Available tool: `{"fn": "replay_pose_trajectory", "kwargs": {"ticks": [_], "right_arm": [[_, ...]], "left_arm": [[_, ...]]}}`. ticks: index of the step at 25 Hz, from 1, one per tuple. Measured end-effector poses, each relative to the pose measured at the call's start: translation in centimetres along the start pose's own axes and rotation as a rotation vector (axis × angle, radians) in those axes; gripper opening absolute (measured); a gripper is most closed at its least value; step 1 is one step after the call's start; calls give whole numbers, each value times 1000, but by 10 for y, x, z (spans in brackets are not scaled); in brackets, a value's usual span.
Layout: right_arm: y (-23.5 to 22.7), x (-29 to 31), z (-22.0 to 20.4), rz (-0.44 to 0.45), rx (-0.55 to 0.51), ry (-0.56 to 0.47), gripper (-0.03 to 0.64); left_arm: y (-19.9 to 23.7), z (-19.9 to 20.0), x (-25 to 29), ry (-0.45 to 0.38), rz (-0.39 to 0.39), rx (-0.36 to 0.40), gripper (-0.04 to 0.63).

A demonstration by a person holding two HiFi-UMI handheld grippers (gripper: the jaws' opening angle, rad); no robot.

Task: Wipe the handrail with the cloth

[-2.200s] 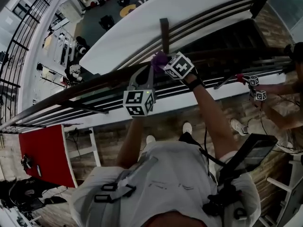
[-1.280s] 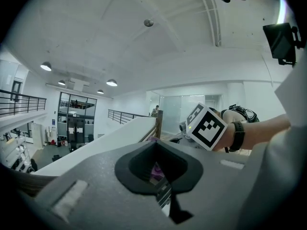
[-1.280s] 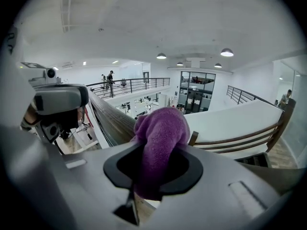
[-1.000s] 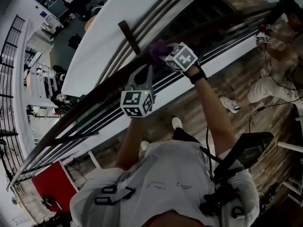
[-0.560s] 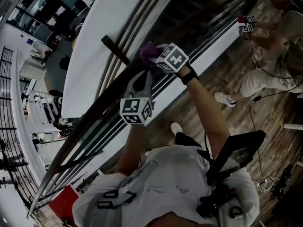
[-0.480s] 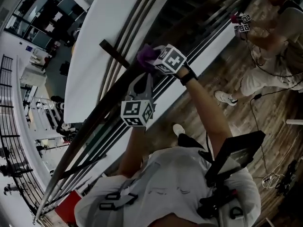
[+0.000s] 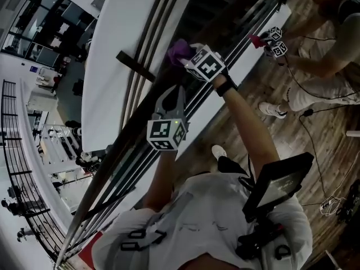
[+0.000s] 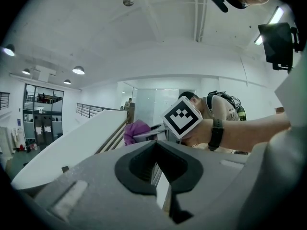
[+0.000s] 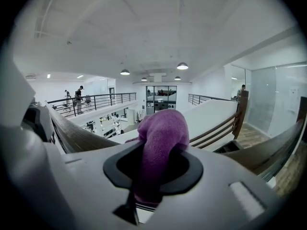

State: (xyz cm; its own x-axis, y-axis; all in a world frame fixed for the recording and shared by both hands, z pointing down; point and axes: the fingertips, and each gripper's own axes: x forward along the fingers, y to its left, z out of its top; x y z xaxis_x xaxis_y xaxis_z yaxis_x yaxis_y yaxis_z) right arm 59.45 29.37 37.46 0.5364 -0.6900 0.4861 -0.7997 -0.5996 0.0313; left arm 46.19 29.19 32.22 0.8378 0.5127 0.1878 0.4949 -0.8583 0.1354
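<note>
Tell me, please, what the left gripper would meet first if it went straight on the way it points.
The left gripper would most likely meet the right gripper, shut on the purple cloth directly ahead, though depth is unclear.

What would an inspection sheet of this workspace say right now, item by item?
Surface: dark wooden handrail, running along a balcony edge.
Job's things: purple cloth, bunched, held at the handrail.
Clutter: nothing seen on the handrail.
Grippers: right tool shut on the purple cloth; left tool shut with nothing in it, close by the handrail.
Cables: cables lying loose on the wood floor.
Surroundings: a second person further along the handrail; an open lower floor beyond it.
</note>
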Motion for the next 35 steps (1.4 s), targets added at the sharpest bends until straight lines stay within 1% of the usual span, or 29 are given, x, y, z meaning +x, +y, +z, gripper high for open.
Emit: {"fn": "replay_pose_trajectory", "kwargs": {"ticks": [3,5,9,11,13,16,19,21,23,27,29,31,33,35], "right_arm": [[-12,-9,4,-40,-9,4,91],[-27,-8,0,-76,-5,-3,91],[-64,1,-14,-154,30,-18,91],[-74,0,-17,-163,55,-18,91],[-78,2,-18,-141,72,-5,91],[-76,8,-23,-130,59,21,91],[-65,1,-34,-170,72,3,91],[-64,-5,-32,-200,97,-17,89],[-73,-6,-27,-222,113,-16,89],[-93,-8,-19,-272,95,12,91],[-85,-12,-19,-306,78,25,92],[-61,-14,-13,-314,42,18,94],[-23,-13,-1,-286,18,-18,94],[25,-9,16,-243,0,-65,94]], "left_arm": [[2,9,-8,-10,10,-6,2],[6,9,-8,-11,16,-7,2],[18,0,-3,-11,28,-5,2],[20,3,-5,-16,37,-4,2],[24,9,-8,-24,55,-3,2],[28,13,-19,-37,81,-4,2],[27,5,-48,-54,95,-4,2],[28,1,-63,-54,111,-8,2],[33,-4,-70,-40,128,-15,2],[53,-11,-93,-35,157,-33,2],[66,-17,-114,-46,175,-44,2],[77,-19,-135,-58,192,-46,2],[88,-15,-158,-67,210,-44,2],[100,-9,-184,-74,237,-42,2]]}}
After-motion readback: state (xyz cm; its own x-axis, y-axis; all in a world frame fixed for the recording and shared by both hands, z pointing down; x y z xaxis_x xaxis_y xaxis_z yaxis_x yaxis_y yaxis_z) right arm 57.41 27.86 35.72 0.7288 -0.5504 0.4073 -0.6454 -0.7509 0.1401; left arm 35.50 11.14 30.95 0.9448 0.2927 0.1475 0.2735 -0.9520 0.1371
